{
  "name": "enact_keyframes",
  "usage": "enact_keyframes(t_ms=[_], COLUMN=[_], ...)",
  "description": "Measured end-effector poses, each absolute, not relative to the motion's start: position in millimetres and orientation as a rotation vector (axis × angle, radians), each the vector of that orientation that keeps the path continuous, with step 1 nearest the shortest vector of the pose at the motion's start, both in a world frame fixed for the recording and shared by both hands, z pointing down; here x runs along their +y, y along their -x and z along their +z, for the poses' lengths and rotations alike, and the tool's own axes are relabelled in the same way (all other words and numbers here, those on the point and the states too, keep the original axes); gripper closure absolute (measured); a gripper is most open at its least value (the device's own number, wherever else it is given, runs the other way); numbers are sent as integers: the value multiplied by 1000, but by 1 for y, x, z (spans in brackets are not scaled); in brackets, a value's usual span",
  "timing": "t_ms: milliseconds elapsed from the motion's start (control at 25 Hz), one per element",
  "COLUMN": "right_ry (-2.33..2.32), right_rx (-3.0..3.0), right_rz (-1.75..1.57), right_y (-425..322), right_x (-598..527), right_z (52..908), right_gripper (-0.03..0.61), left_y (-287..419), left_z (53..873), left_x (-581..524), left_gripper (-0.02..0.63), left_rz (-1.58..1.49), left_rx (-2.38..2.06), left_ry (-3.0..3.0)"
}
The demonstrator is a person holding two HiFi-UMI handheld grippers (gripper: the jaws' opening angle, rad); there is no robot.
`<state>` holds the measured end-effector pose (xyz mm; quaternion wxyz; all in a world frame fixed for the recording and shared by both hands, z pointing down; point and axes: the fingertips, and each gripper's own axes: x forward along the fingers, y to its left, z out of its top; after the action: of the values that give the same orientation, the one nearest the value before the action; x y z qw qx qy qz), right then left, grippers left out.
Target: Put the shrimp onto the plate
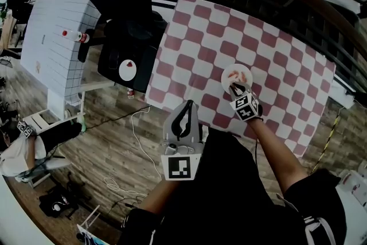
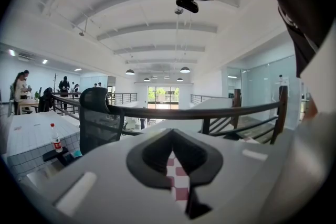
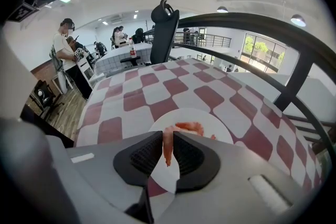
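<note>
A small white plate (image 1: 243, 74) (image 3: 210, 122) sits on the red-and-white checked tablecloth. An orange-pink shrimp (image 3: 167, 145) hangs between the jaws of my right gripper (image 3: 166, 150) (image 1: 238, 90), which is shut on it just above the plate's near part. More shrimp (image 3: 191, 126) lies on the plate beyond the jaws. My left gripper (image 1: 183, 119) (image 2: 178, 168) is held back at the table's near edge, away from the plate, with its jaws nearly together and nothing between them.
The checked table (image 1: 269, 49) is bordered by a dark railing (image 1: 298, 3) at its far side. A black office chair (image 1: 129, 37) stands left of the table, beside a white tiled table (image 1: 54, 37) with a bottle (image 1: 84, 37). Cables (image 1: 137, 135) lie on the wooden floor. People stand in the background (image 3: 65, 55).
</note>
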<state>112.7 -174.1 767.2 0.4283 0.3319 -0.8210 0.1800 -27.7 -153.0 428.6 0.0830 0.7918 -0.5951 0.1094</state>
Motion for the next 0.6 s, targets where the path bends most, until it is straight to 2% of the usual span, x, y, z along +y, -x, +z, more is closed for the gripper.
enact_keyframes(t_ms=[600], right_ry=[-785], right_rx=[-1993], right_rz=[482], right_y=[-115], right_x=[-170], right_z=[791], right_gripper=[514], left_y=[46], left_z=[434], left_x=[-144], left_gripper=[605], left_rz=[340], left_rx=[-1826], left_ry=[-2304])
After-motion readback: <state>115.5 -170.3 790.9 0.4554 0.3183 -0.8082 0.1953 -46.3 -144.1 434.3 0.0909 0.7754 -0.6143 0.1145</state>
